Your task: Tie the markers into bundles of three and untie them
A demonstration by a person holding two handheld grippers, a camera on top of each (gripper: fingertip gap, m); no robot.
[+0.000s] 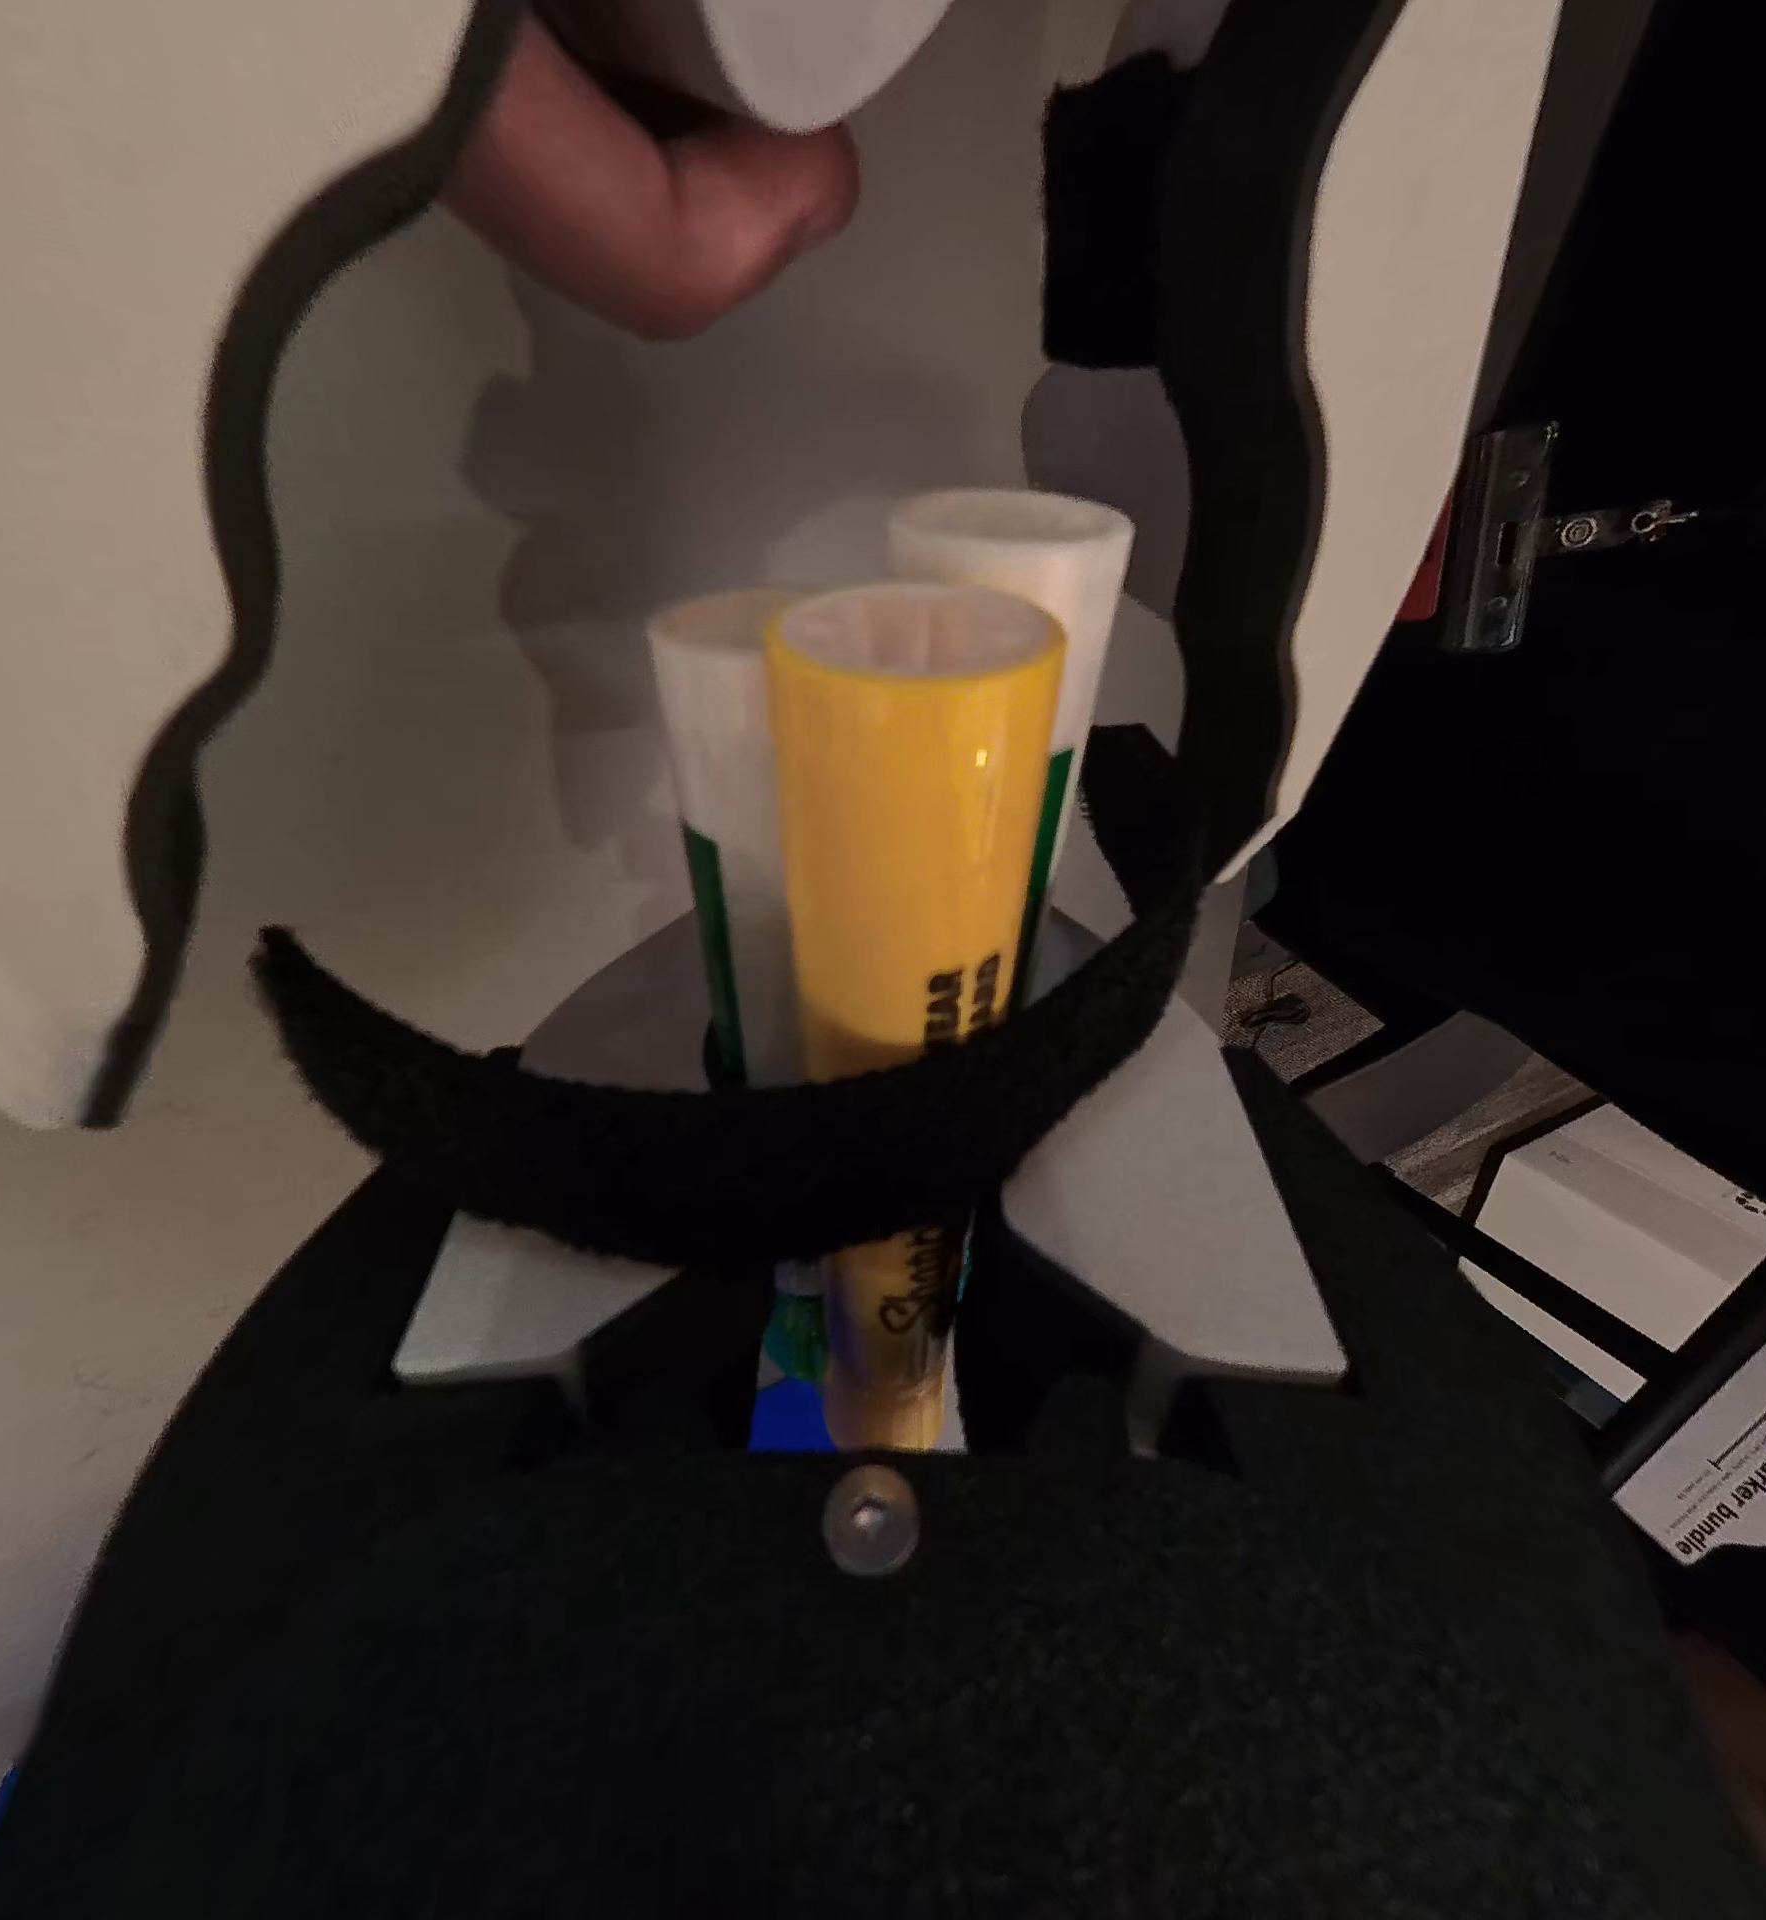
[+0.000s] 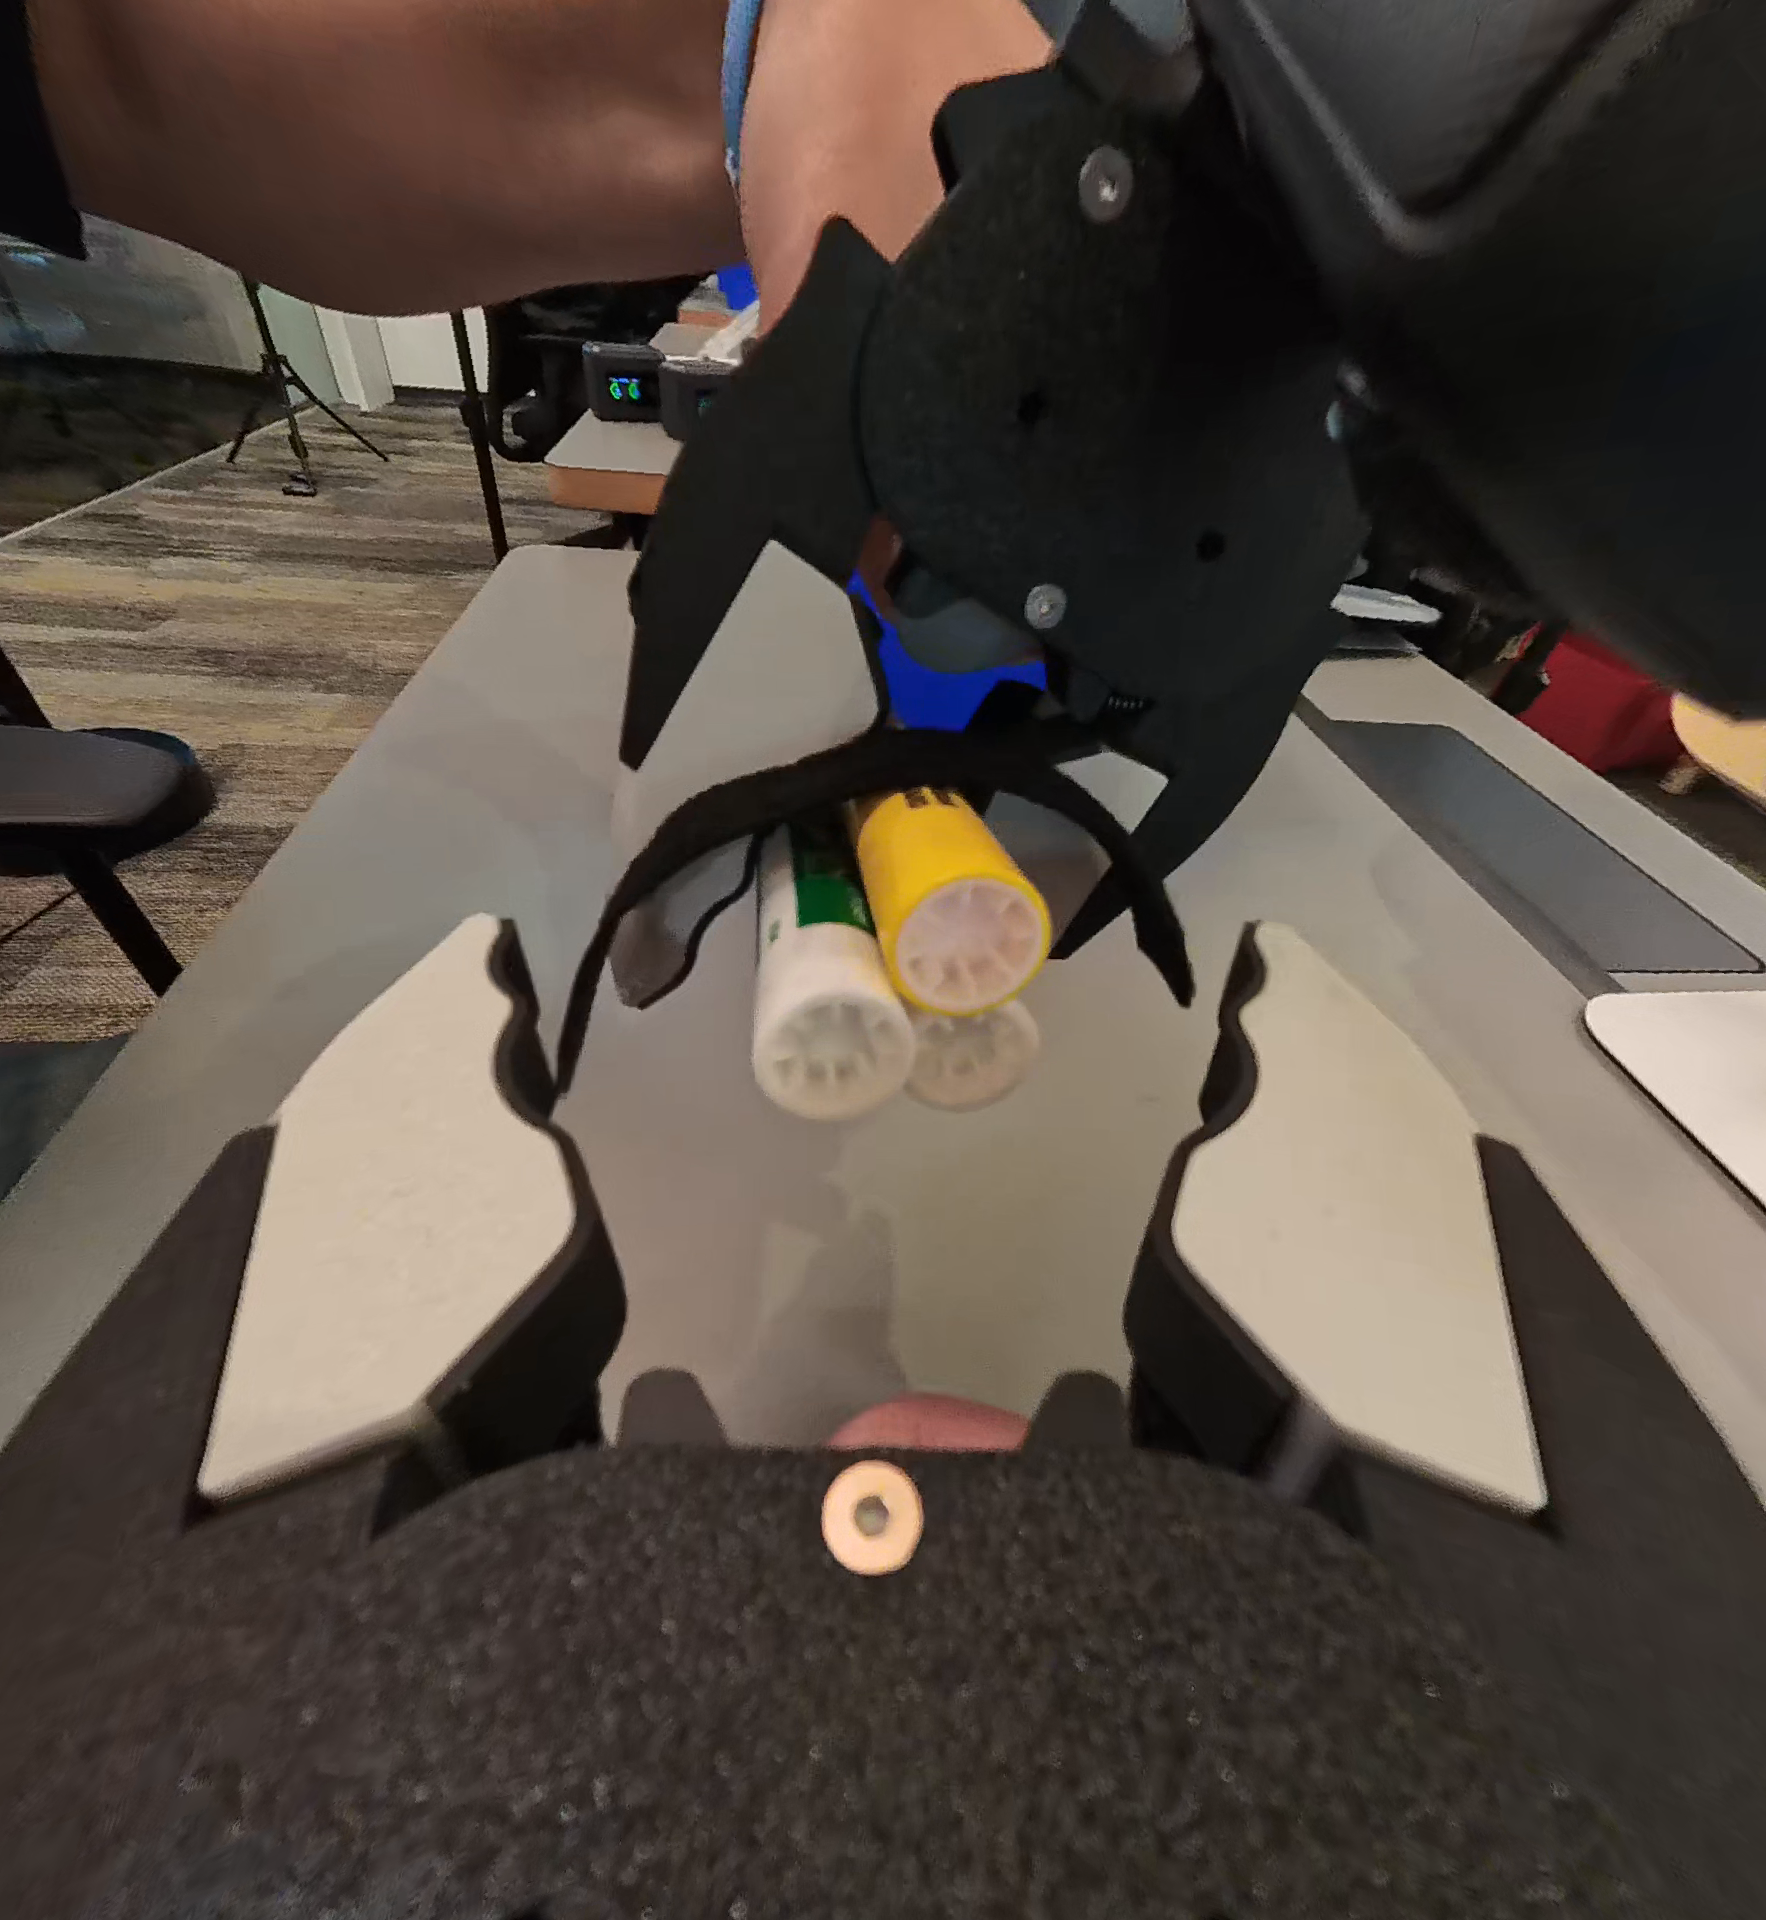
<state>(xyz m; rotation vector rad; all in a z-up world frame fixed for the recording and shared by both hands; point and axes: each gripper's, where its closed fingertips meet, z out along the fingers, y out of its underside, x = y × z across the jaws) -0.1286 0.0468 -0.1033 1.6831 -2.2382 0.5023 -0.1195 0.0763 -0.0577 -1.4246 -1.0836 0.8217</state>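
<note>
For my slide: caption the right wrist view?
Open right hand-held gripper faces three markers under a loose black strap.

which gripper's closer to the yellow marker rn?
Left. The left gripper grips the yellow marker and its bundle; the right gripper is open just short of the marker ends.

At centre frame the front marker [image 1: 910,831] is glossy yellow with black print, and the two markers [image 1: 713,748] behind it are white with green bands. A matte black strap [image 1: 713,1132] curves across them. In the right wrist view the bench [image 2: 422,831] is pale grey, the right gripper [image 2: 874,1039] has off-white pads edged in black on a speckled black body, and the left gripper [image 2: 858,810] at upper right is black with a bright blue part. The floor [image 2: 183,582] at upper left shows grey-brown streaked stripes.
</note>
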